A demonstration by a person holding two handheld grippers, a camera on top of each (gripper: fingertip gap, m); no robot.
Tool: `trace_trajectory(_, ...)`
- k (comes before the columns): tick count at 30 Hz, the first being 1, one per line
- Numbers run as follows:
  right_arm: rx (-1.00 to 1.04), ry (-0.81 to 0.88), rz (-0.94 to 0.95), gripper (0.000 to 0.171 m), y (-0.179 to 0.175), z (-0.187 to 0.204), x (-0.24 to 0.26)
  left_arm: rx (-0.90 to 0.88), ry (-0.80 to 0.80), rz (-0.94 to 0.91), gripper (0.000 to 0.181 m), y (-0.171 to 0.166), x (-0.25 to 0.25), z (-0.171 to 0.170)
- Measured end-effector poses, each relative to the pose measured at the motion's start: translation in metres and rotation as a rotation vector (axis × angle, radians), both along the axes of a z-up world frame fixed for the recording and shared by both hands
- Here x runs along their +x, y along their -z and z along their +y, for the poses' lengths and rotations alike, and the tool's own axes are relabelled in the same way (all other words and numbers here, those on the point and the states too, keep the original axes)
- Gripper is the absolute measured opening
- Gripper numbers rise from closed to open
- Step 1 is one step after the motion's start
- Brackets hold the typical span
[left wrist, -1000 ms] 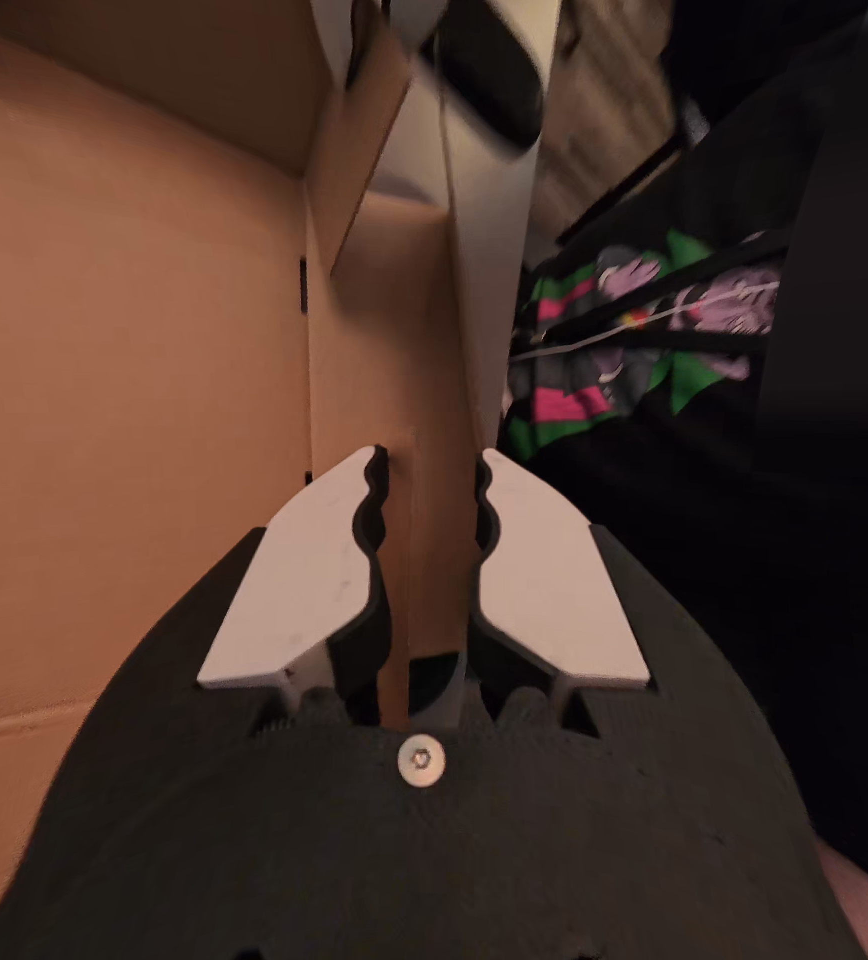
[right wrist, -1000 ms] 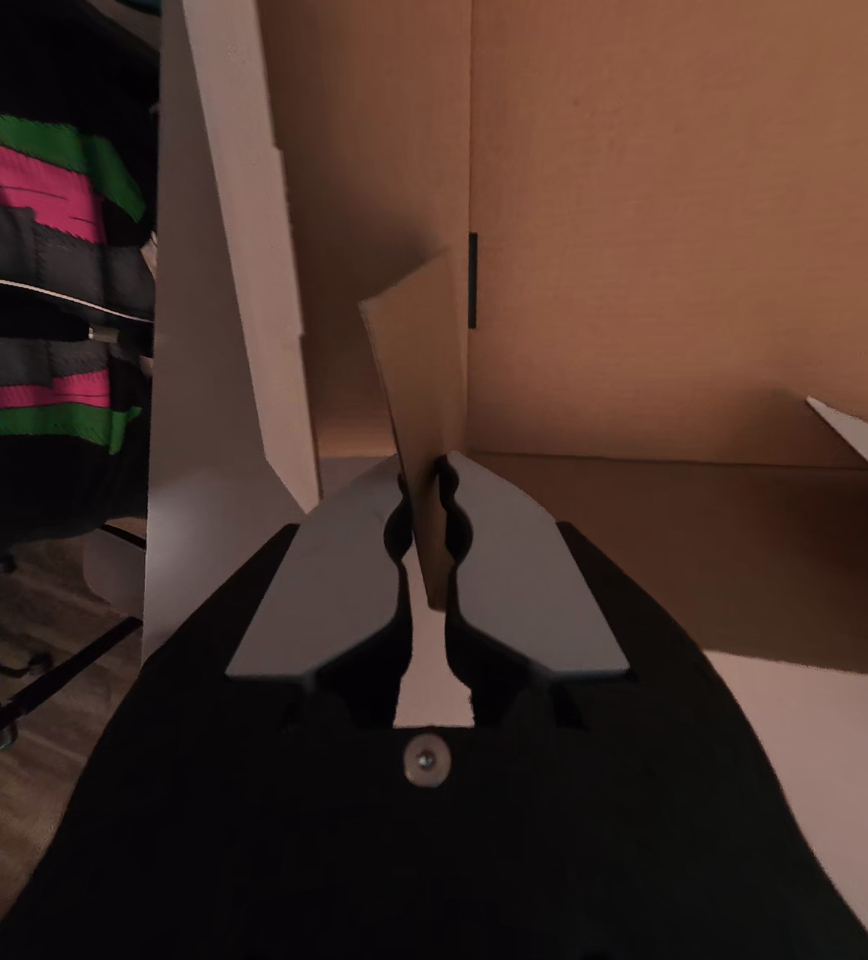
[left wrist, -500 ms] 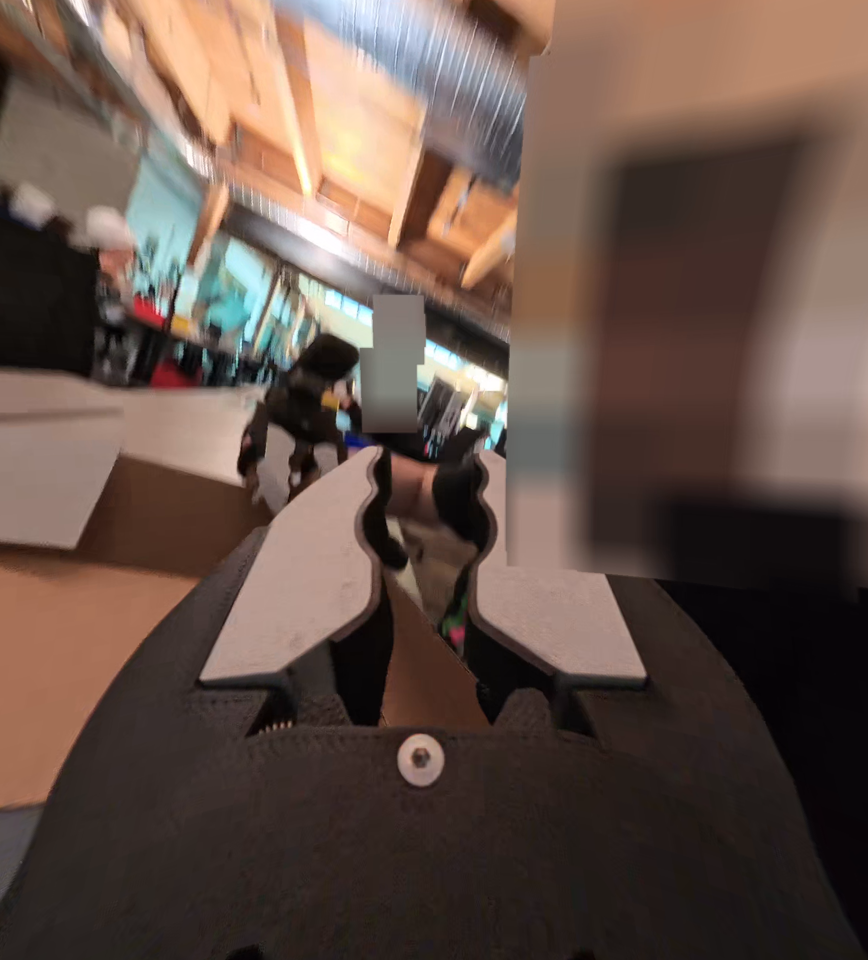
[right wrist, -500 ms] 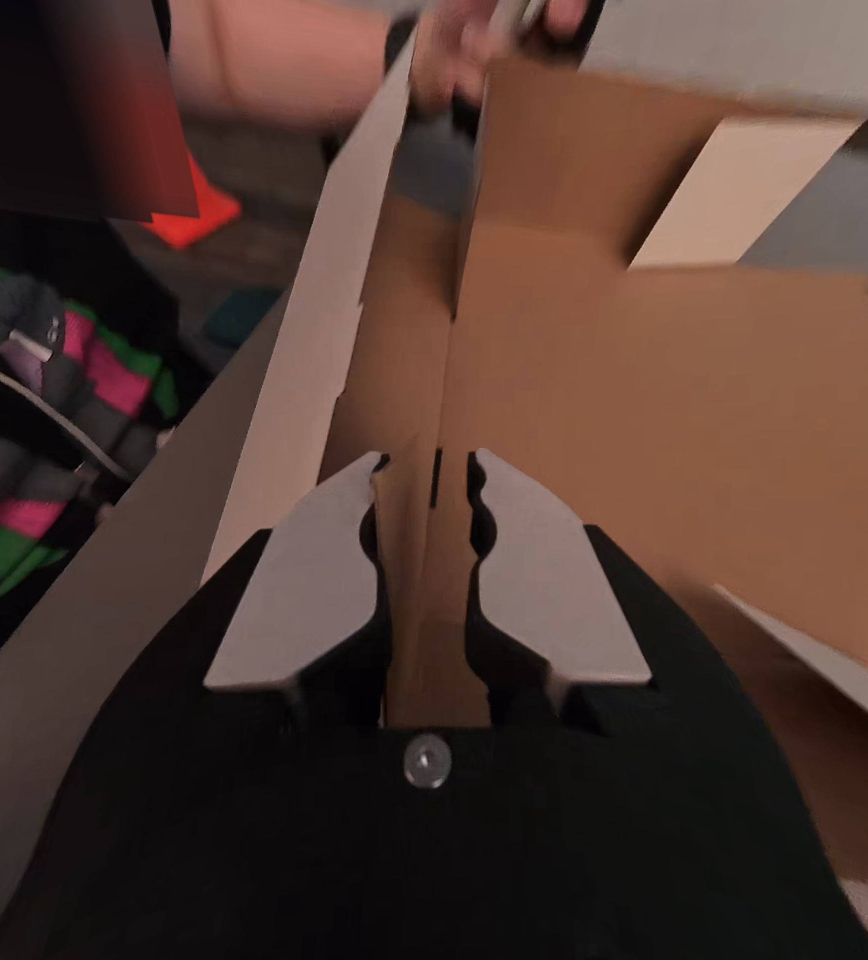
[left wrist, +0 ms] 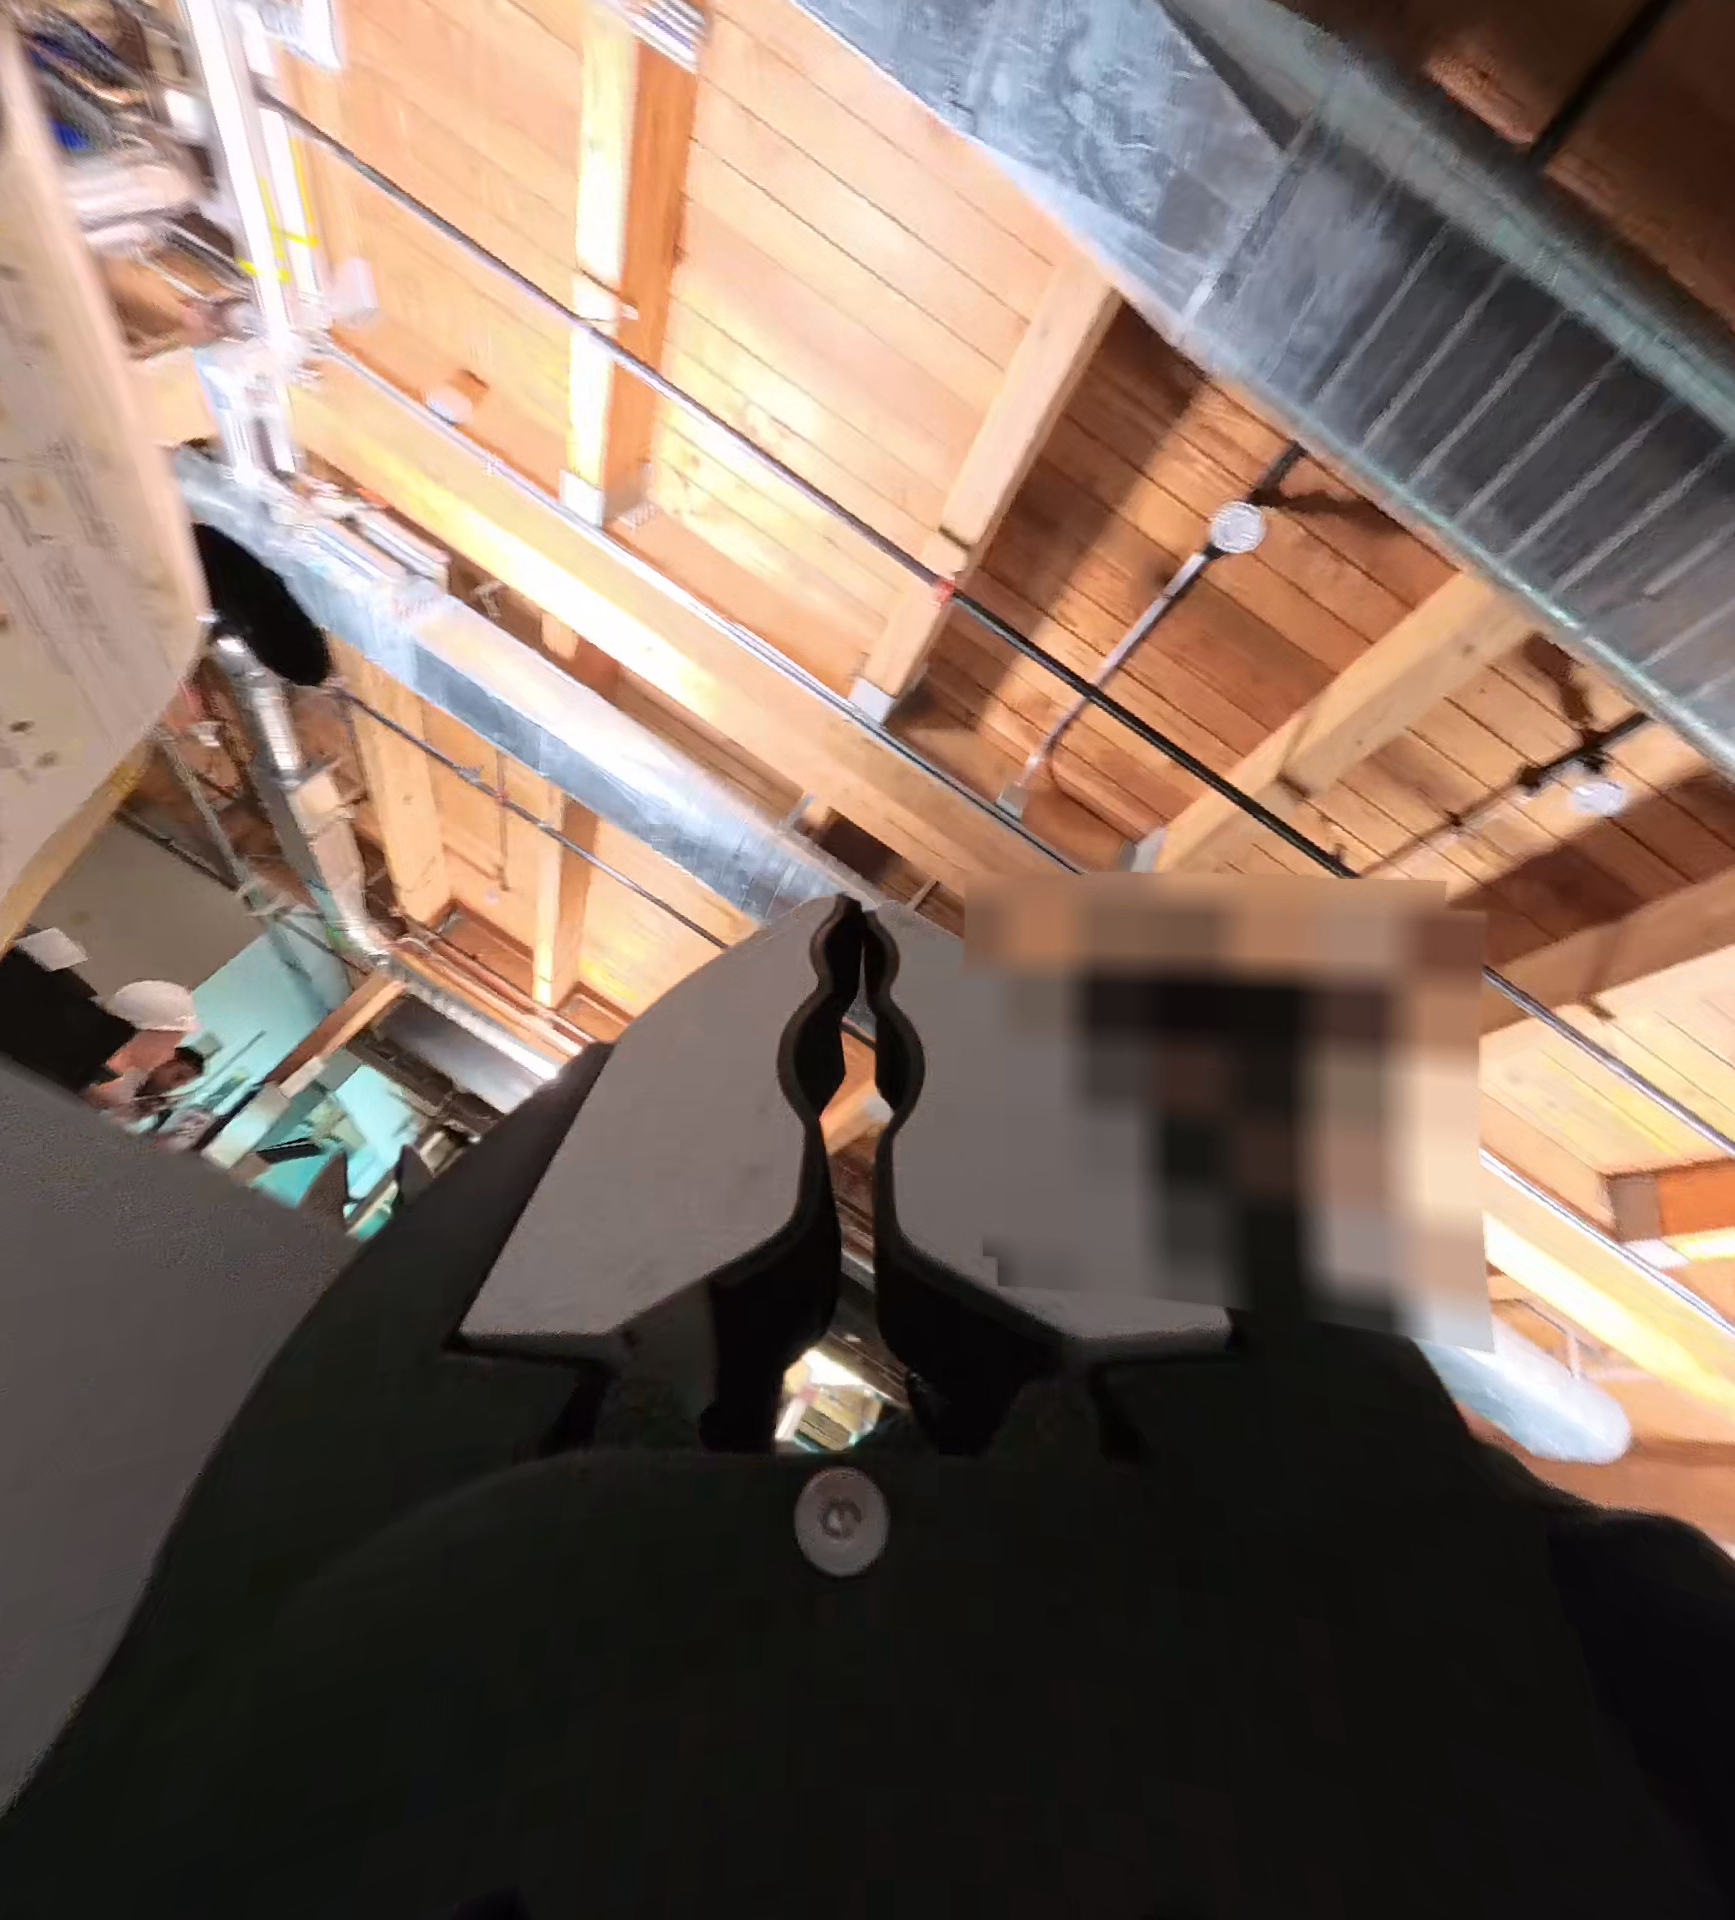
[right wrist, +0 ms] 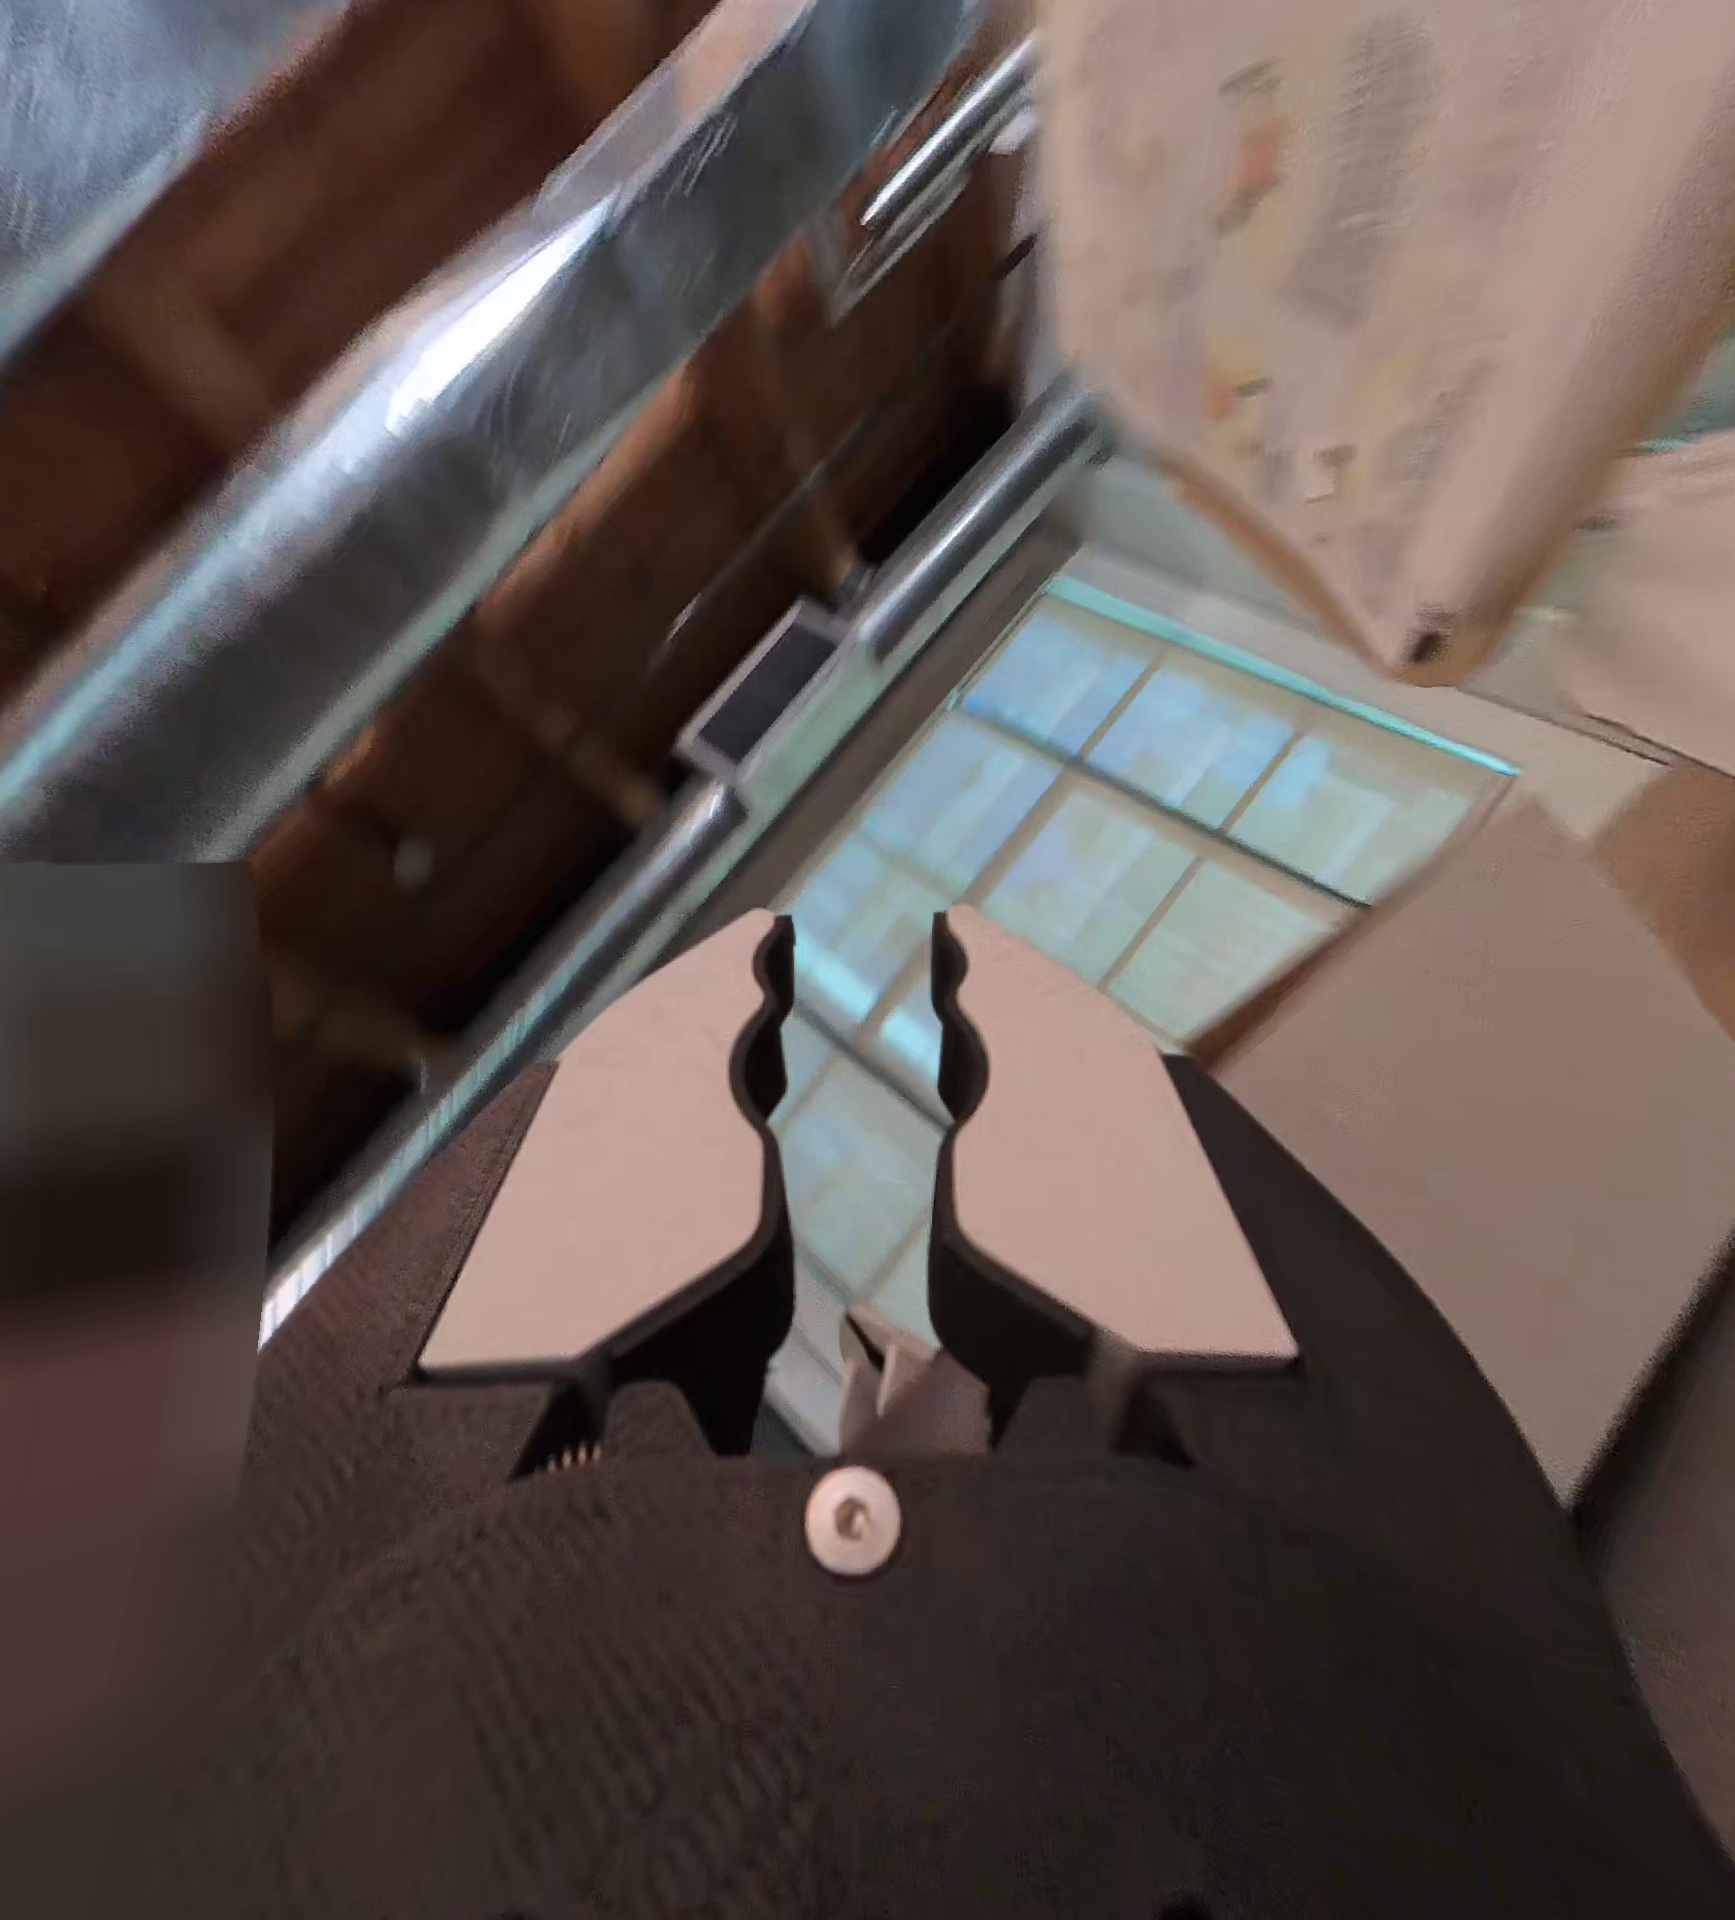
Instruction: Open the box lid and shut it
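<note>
Left wrist view: left gripper [left wrist: 858, 925] pressed together, empty; right gripper [right wrist: 863, 925] spread, empty. Both face ceiling ducts [left wrist: 1465, 312]; reaching blind could miss the box lid.

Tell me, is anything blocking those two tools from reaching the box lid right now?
Nothing visible blocks them. The left tool, shut and empty, and the right tool, slightly open and empty, both aim up at the ceiling. A pale printed panel, probably the lid, hangs off to the side of each, with only air between.
</note>
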State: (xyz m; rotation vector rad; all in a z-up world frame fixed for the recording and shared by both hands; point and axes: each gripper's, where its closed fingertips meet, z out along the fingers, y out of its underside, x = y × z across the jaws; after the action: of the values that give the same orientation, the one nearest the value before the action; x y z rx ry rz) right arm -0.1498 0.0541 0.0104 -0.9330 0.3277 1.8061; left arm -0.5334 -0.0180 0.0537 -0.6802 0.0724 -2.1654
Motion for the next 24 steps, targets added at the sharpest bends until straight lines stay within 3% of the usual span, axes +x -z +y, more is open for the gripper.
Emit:
trace_trajectory(1, -0.087, 0.006, 0.044, 0.025, 0.014, 0.005, 0.001, -0.031, -0.014, -0.005, 0.000, 0.002, -0.001, 0.004)
trace_trajectory(4, -0.284, -0.064, 0.019, 0.026, 0.046, 0.012, -0.015, -0.175, -0.040, 0.004, 0.001, 0.011, -0.003, 0.017)
trace_trajectory(7, -0.332, -0.217, -0.053, 0.029, 0.053, 0.007, -0.033, -0.331, -0.002, 0.111, 0.000, 0.028, 0.004, 0.025)
trace_trajectory(9, -0.344, -0.290, -0.061, 0.033, 0.051, 0.004, -0.035, -0.359, 0.061, 0.156, 0.002, 0.032, 0.006, 0.021)
trace_trajectory(11, -0.352, -0.322, -0.037, 0.041, 0.048, 0.003, -0.031, -0.364, 0.114, 0.196, 0.016, 0.035, 0.008, 0.014)
trace_trajectory(17, -0.406, -0.433, 0.253, 0.040, 0.049, -0.005, -0.025, -0.387, 0.247, 0.159, 0.021, 0.046, 0.015, -0.002)
trace_trajectory(24, -0.416, -0.427, 0.164, 0.045, 0.053, -0.016, -0.030, -0.438, 0.188, 0.169, 0.023, 0.062, 0.012, -0.005)
